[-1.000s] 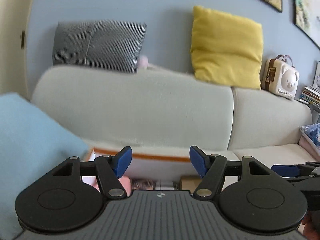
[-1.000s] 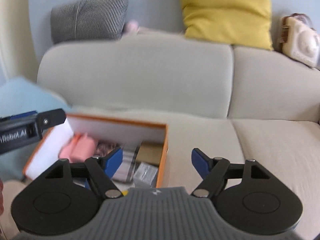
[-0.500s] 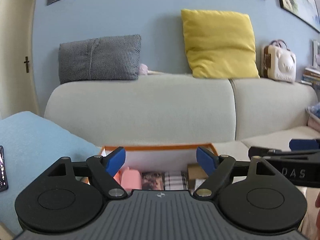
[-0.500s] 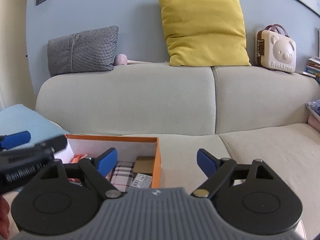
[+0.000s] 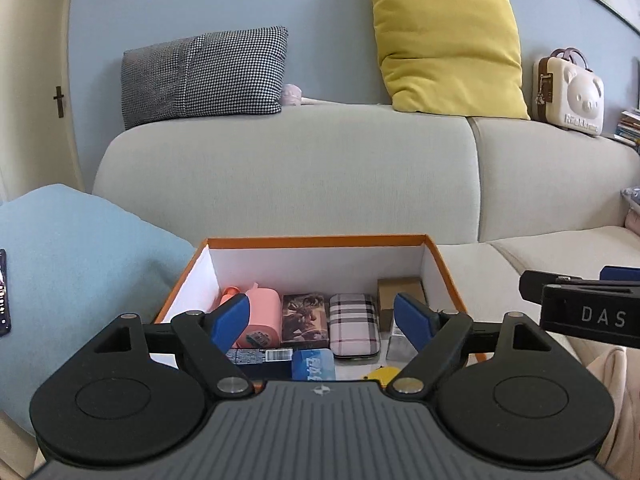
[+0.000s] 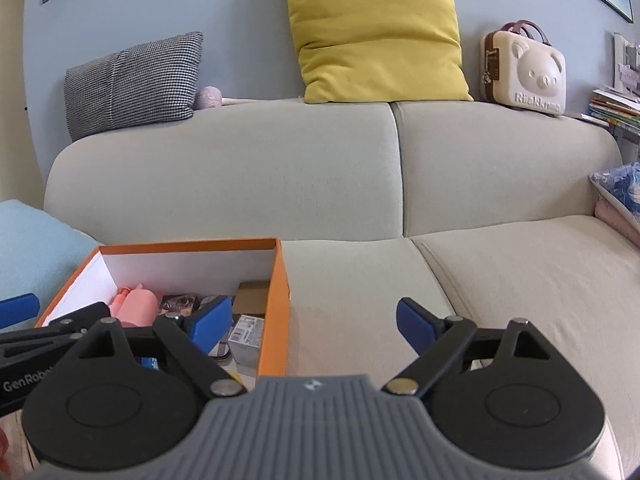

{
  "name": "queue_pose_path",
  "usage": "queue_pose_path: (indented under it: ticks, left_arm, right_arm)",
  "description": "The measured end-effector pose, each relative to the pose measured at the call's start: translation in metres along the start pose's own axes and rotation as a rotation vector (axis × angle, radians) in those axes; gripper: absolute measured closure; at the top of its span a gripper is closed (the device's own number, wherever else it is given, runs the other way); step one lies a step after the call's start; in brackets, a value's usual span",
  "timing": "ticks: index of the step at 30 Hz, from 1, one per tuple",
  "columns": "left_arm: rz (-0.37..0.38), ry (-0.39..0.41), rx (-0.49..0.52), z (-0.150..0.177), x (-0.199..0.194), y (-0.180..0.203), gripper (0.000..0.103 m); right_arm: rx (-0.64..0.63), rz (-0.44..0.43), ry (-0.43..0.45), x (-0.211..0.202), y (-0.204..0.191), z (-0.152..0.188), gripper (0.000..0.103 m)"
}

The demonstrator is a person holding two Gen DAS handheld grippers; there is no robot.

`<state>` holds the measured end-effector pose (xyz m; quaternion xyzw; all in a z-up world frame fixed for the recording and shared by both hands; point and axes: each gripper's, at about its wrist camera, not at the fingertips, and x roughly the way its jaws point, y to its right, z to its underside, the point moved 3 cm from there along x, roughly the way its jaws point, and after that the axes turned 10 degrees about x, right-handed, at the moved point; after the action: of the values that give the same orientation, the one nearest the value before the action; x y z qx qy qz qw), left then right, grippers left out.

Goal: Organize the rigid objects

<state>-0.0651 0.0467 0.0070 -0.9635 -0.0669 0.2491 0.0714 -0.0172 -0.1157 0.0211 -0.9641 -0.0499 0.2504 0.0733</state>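
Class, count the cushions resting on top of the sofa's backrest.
2: a checked grey cushion on the left and a yellow cushion toward the right. None seems hidden.

Open box (image 5: 316, 241) sits on sofa seat (image 6: 520, 272), just right of a blanket (image 5: 80, 248). Inside, left to right: bottle (image 5: 262, 312), card pack (image 5: 306, 314), checked case (image 5: 354, 326), carton (image 5: 400, 290). Two cushions (image 5: 204, 72) (image 5: 448, 44) and a small suitcase (image 5: 570, 94) stand behind, atop the backrest

Left gripper (image 5: 322, 320), right gripper (image 6: 314, 324): black linkage arms, silver pivot screws, round black discs, ribbed grey housing, blue fingers (image 5: 230, 318). White side lettering "DAS", "GenRobo".
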Motion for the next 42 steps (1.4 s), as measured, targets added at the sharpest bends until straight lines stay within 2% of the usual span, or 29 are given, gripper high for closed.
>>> queue_pose_path:
  ticks: [9, 21, 42]
  left_arm:
    - [-0.033, 0.048, -0.034, -0.003, -0.005, -0.008, 0.007]
    - [-0.023, 0.041, -0.012, -0.002, -0.005, -0.002, 0.007]
    - [-0.032, 0.014, -0.037, 0.001, -0.004, -0.009, 0.007]
  right_arm:
    - [0.001, -0.005, 0.002, -0.001, 0.005, 0.003, 0.013]
    - [0.002, 0.0, 0.003, -0.001, 0.009, 0.006, 0.012]
    - [0.005, 0.002, -0.023, 0.0, 0.012, 0.009, 0.012]
